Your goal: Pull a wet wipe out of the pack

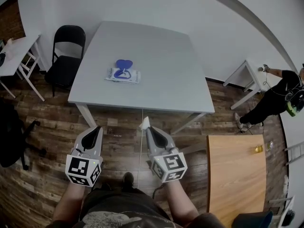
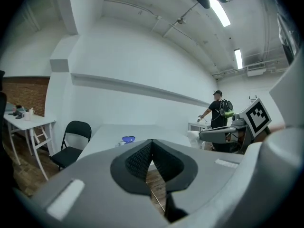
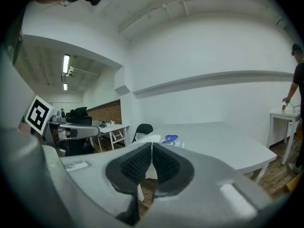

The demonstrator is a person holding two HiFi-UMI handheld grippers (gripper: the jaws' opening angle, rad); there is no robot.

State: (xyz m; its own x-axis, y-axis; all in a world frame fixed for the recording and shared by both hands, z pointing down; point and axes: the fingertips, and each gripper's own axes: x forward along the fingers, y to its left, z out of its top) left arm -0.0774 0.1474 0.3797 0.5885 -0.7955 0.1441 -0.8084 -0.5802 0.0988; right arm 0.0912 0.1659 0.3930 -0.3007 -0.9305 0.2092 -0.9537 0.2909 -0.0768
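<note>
The wet wipe pack (image 1: pixel 123 74) lies on the grey table (image 1: pixel 161 42) with its blue lid flipped up, well ahead of both grippers; it also shows small in the left gripper view (image 2: pixel 127 140) and the right gripper view (image 3: pixel 171 139). My left gripper (image 1: pixel 98 128) hangs short of the table's near edge, jaws shut and empty (image 2: pixel 152 142). Beside it my right gripper (image 1: pixel 147 128) is shut on a white wet wipe (image 1: pixel 145 122). That wipe (image 3: pixel 146 138) sticks out above the closed pads and hangs below them.
A black folding chair (image 1: pixel 67 55) stands at the table's left side, a white table (image 1: pixel 16 49) further left. At right are a wooden tabletop (image 1: pixel 236 175), a small white table (image 1: pixel 251 75) and a person (image 1: pixel 278 96) bent over it. The floor is wood planks.
</note>
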